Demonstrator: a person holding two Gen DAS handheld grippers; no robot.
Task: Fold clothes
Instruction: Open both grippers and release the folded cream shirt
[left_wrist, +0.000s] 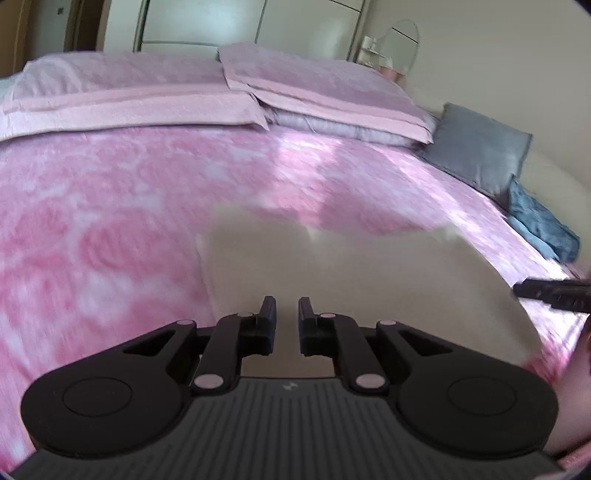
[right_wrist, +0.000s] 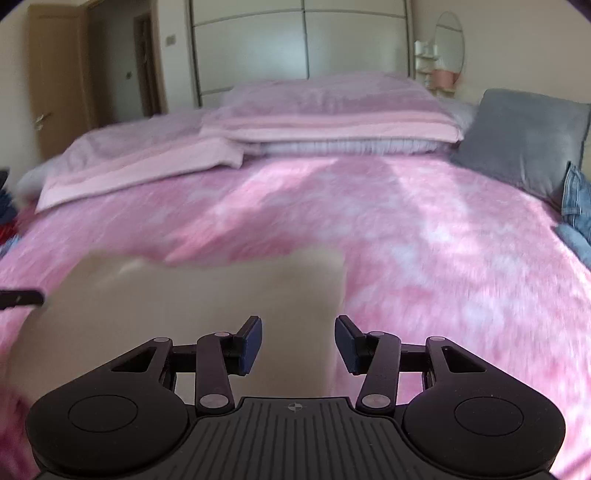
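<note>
A cream-coloured garment (left_wrist: 351, 269) lies flat on the pink bedspread (left_wrist: 110, 229), blurred by motion. My left gripper (left_wrist: 287, 314) hovers over its near edge with the jaws a small gap apart and nothing between them. My right gripper (right_wrist: 298, 336) is open and empty above the garment's right edge (right_wrist: 207, 295). The tip of the right gripper shows at the right of the left wrist view (left_wrist: 554, 293); the left gripper's tip shows at the left of the right wrist view (right_wrist: 20, 297).
Two pink pillows (right_wrist: 332, 110) lie at the head of the bed. A grey cushion (right_wrist: 524, 136) and blue denim clothes (right_wrist: 576, 199) sit at the right side. A wardrobe (right_wrist: 303, 44) and a door (right_wrist: 59, 74) stand behind.
</note>
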